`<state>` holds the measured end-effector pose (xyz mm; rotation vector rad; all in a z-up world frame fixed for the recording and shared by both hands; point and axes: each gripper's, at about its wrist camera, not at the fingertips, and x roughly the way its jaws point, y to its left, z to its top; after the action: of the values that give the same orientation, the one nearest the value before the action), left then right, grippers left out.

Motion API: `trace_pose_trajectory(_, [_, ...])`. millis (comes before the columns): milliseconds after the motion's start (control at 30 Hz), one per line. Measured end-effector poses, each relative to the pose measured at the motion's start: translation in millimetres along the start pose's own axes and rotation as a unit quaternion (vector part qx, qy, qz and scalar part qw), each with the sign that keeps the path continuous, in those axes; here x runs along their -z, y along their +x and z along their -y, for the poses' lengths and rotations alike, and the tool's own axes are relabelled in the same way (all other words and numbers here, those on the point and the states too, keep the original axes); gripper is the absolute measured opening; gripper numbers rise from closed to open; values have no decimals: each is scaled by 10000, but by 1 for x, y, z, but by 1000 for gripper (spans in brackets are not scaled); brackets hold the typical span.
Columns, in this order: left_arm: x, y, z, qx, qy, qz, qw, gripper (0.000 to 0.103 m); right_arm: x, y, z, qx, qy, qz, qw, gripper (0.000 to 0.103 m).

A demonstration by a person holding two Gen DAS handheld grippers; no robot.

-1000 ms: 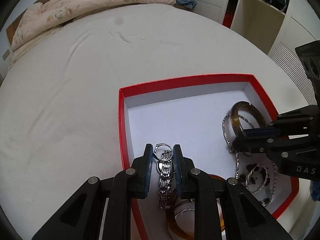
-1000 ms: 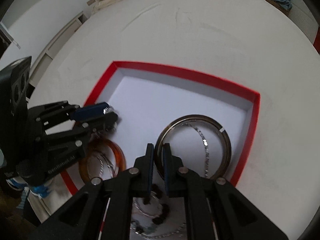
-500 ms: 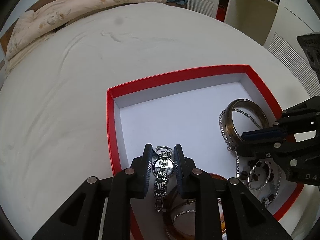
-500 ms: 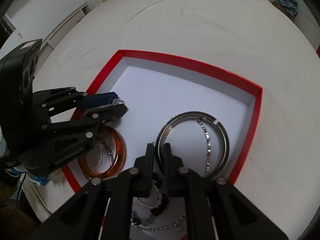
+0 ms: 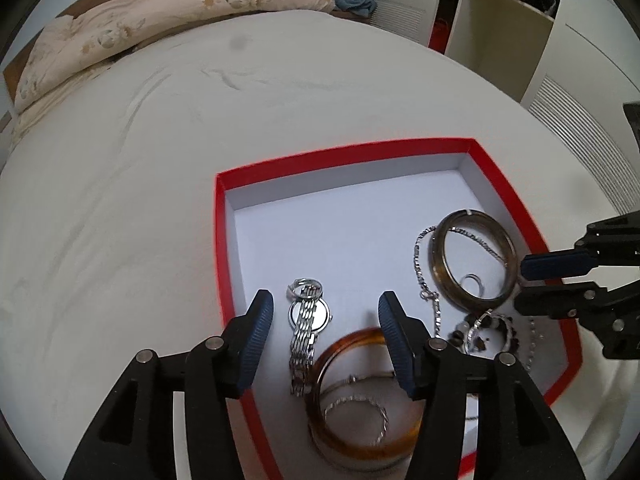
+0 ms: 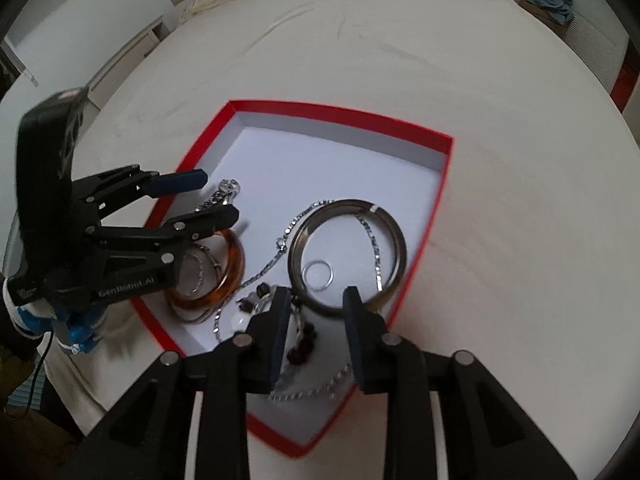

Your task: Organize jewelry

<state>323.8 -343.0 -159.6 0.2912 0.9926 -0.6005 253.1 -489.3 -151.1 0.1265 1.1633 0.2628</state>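
— White bedsheet (image 5: 120, 200), one red-rimmed box (image 5: 344, 156) at centre frame?
— Yes: two bangles, one silver watch (image 5: 306, 332) inside. Left gripper (image 5: 326, 334) and right gripper (image 6: 316, 320) just opened, grasping nothing.

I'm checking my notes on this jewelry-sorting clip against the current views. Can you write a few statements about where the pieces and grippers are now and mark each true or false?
1. The silver watch lies on the floor of the red box. True.
2. The left gripper is clamped on the watch. False: its jaws have just been opening and stand apart, with the watch lying free between them.
3. A small silver ring lies inside the dark bangle. True.
4. The amber bangle sits out on the white bedsheet. False: it is inside the box.
5. The right gripper grips the dark bangle. False: its jaws have just been opening and the bangle lies flat, unpinched.
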Motion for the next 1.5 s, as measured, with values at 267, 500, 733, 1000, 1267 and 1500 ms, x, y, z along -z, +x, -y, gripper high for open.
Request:
trace_pose_trajectory(267, [10, -57, -4, -227, -182, 282, 9992, 63, 19, -48, -14, 81, 84, 314, 9994, 26])
trace_pose_trajectory(500, [33, -126, -8, -609, -425, 594, 9955, 68, 40, -102, -50, 183, 143, 770, 9968, 28])
trace_pose_trajectory(733, [74, -190, -9, -987, -504, 861, 9901, 71, 57, -129, -100, 202, 91, 1129, 9934, 35])
trace_pose_trajectory(1000, [123, -252, -19, -1200, -676, 1145, 9838, 76, 79, -150, -153, 164, -56, 1355, 9906, 36])
trace_pose_trajectory(1267, [163, -301, -27, -1556, -856, 1416, 9739, 78, 97, -163, -198, 108, -128, 1584, 9872, 48])
trace_pose_trajectory(1500, [194, -342, -35, -1865, -1052, 1704, 9618, 82, 110, -176, -232, 64, -190, 1857, 9824, 54])
